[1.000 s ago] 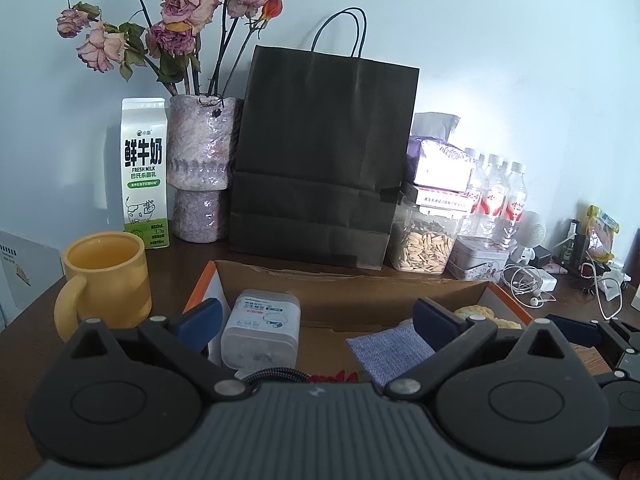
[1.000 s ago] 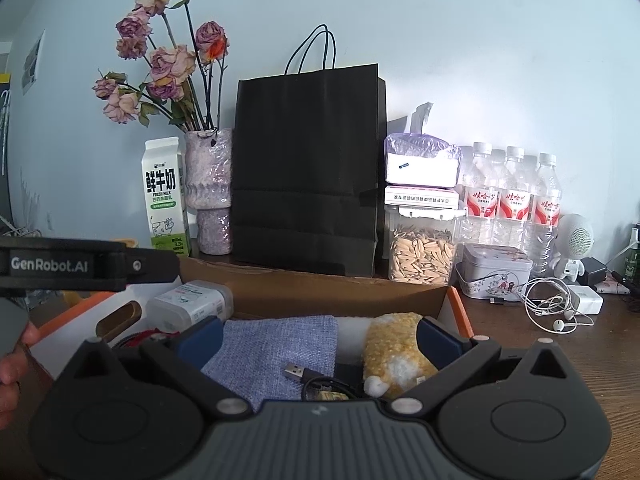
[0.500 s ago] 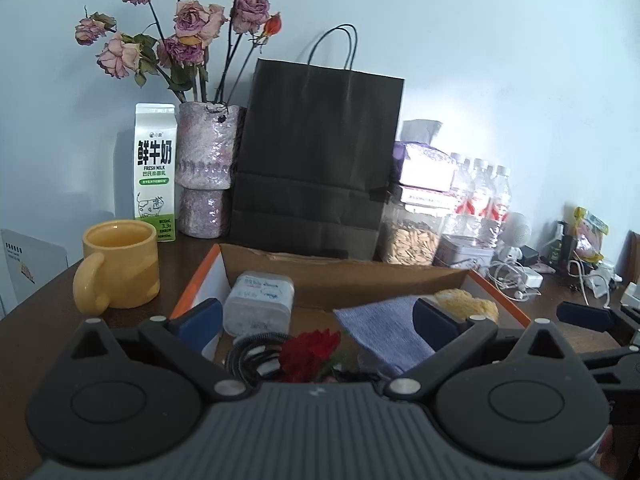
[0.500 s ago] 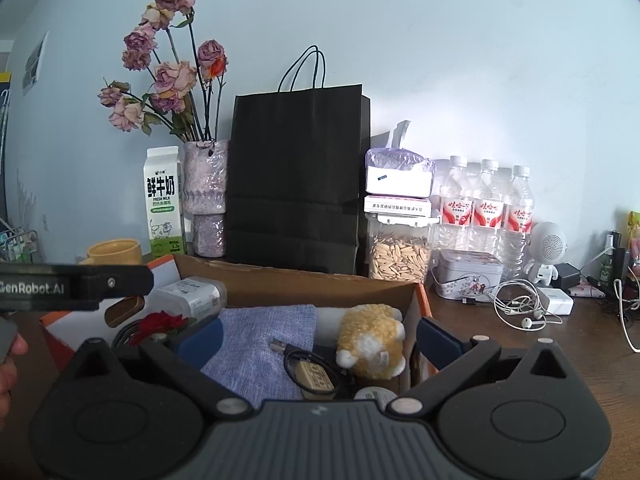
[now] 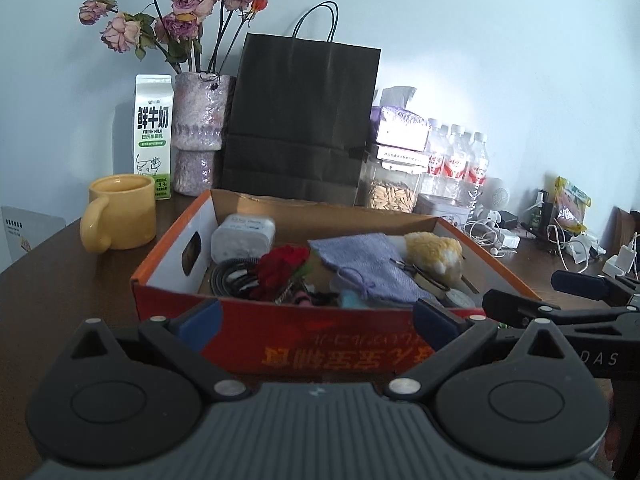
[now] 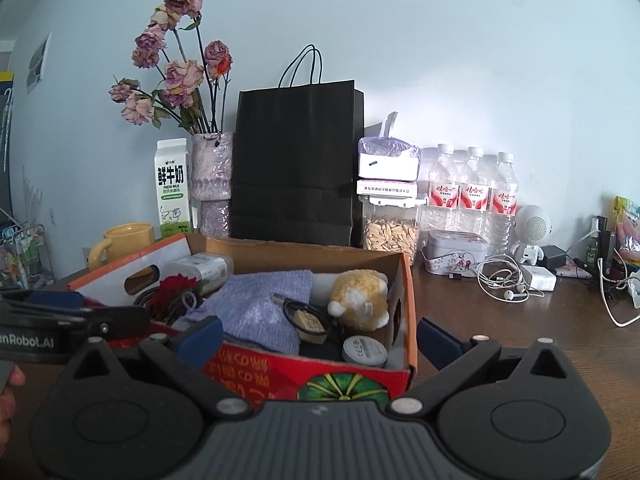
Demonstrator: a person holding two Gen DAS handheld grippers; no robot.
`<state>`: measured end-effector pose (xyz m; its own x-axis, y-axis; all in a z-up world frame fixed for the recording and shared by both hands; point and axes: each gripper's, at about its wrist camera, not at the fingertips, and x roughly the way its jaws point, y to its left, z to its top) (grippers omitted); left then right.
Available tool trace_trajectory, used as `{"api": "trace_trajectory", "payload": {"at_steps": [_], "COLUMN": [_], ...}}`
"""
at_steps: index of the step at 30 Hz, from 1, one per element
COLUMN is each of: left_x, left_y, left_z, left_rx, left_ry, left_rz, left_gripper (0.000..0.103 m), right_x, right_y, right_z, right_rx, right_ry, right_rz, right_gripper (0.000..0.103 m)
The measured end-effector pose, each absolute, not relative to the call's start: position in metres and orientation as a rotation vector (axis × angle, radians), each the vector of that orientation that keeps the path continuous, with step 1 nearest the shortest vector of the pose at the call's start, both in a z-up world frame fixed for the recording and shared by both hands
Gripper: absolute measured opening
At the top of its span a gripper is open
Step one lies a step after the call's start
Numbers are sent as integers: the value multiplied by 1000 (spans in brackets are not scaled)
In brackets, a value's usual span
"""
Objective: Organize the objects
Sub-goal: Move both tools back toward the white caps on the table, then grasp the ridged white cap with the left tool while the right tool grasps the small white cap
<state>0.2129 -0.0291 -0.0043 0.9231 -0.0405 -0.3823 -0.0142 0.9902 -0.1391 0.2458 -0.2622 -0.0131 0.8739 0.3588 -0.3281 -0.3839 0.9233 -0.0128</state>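
1. Far left on the dark table (image 5: 60,272), a yellow mug (image 5: 120,212) stands just beside my orange cardboard box (image 5: 168,264).
2. My left gripper (image 5: 316,320) hangs in front of the box's near wall, jaws wide apart, holding nothing.
3. Inside the box, left to right: a white container (image 5: 244,236), a red flower (image 5: 284,264), a blue-grey pouch (image 5: 360,264), a yellow plush toy (image 6: 360,296).
4. My right gripper (image 6: 320,336) is spread open too, empty, at the box's right front corner.
5. Further right, white earphones (image 6: 504,280) lie on the table.
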Motion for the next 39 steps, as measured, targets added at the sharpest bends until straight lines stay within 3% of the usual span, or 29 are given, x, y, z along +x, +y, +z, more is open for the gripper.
{"api": "trace_trajectory", "payload": {"at_steps": [31, 39], "left_x": [217, 222], "left_y": [-97, -106], "left_z": [-43, -45], "left_rx": [-34, -31], "left_ry": [638, 652], "left_rz": [-68, -102], "left_gripper": [103, 83], "right_x": [225, 228], "right_y": [-314, -312], "right_z": [-31, -34], "right_rx": [-76, -77], "right_ry": [408, 423], "right_rz": [373, 368], "right_gripper": [103, 103]}}
